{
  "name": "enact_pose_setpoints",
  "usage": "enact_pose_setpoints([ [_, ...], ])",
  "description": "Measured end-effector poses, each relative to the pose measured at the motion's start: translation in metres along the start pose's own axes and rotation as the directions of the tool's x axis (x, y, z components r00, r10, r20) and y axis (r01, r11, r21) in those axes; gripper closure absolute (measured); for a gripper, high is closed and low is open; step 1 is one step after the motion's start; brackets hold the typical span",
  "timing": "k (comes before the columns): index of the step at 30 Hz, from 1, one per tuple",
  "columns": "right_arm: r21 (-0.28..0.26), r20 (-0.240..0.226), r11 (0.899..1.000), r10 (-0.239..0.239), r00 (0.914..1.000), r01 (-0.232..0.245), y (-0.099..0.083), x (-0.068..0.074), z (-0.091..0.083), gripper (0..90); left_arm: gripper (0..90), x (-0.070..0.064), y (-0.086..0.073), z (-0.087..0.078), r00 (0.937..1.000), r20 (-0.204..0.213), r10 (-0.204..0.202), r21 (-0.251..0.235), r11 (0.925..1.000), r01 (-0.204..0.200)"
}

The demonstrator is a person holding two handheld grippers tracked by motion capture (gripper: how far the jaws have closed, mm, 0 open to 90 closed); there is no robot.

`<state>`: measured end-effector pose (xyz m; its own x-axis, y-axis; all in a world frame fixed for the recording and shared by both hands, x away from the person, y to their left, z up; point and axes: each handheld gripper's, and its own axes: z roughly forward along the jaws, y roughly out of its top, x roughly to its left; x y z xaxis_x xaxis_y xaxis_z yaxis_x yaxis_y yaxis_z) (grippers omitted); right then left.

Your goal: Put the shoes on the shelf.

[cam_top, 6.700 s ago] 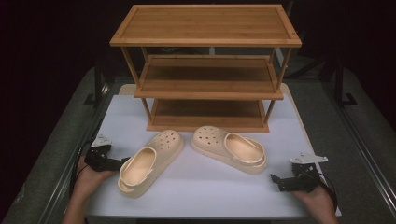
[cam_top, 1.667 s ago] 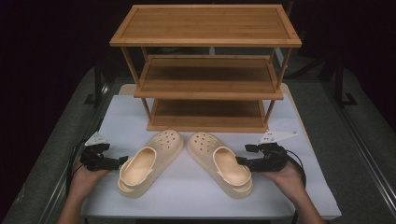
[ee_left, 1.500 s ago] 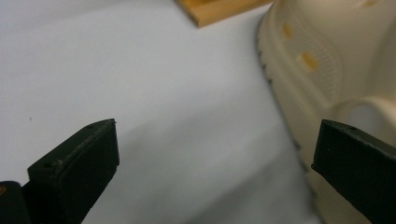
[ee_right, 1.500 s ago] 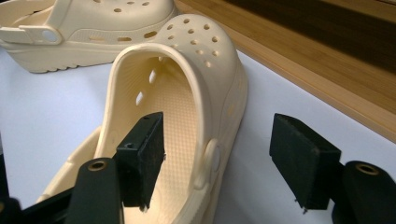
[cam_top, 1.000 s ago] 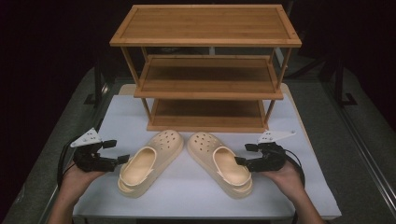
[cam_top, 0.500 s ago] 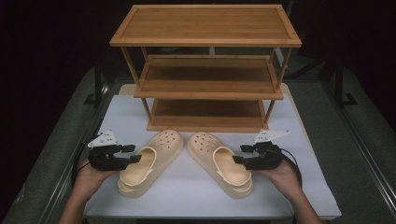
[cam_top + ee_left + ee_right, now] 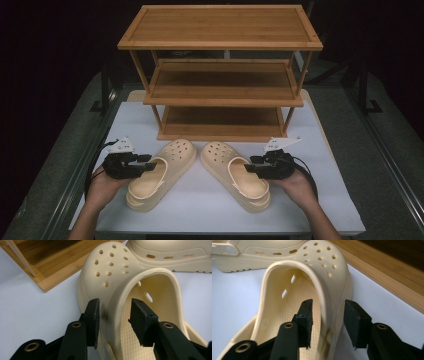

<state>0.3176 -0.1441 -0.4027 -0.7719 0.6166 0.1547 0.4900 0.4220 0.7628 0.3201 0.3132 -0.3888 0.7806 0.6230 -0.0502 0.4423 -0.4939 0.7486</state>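
We are about to grab both shoes. Our left gripper (image 7: pixel 113 315) and right gripper (image 7: pixel 327 317) are open, each around one side wall of its shoe (image 7: pixel 130 290) (image 7: pixel 312 285). Next we squeeze and lift them to the rack (image 7: pixel 220 95).

A three-tier wooden shelf rack (image 7: pixel 220 75) stands at the far end of a white-topped table (image 7: pixel 200 200), lit from above against a room that falls away into darkness. Grey flooring (image 7: pixel 350 115) flanks the table on both sides, with dark metal rails (image 7: pixel 395 165) running along it.
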Motion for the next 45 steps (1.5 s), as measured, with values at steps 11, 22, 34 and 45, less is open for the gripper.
enact_pose_setpoints([
  [11, 0.015, 0.023, 1.0, -0.016, 0.9996, 0.016, 0.003, 0.002, 0.008, 71.0, 67.2, 0.001, 0.0, 0.004, 0.9997, -0.026, 0.003, 0.002, 1.0, -0.003],
  [22, 0.009, 0.055, 0.999, -0.041, 0.9976, 0.041, 0.004, 0.005, 0.006, 79.4, 76.4, -0.001, 0.002, 0.001, 0.9976, -0.069, 0.011, 0.015, 0.9998, -0.01],
  [34, -0.019, 0.103, 0.999, -0.045, 0.9937, 0.047, 0.005, 0.005, -0.003, 83.5, 83.5, -0.004, 0.004, -0.004, 0.9912, -0.132, -0.001, 0.002, 1.0, 0.002],
  [45, -0.047, 0.127, 0.999, 0.011, 0.9918, -0.005, 0.005, -0.002, -0.017, 83.8, 83.6, -0.015, 0.016, -0.004, 0.9877, -0.156, -0.012, -0.02, 0.9998, 0.009],
])
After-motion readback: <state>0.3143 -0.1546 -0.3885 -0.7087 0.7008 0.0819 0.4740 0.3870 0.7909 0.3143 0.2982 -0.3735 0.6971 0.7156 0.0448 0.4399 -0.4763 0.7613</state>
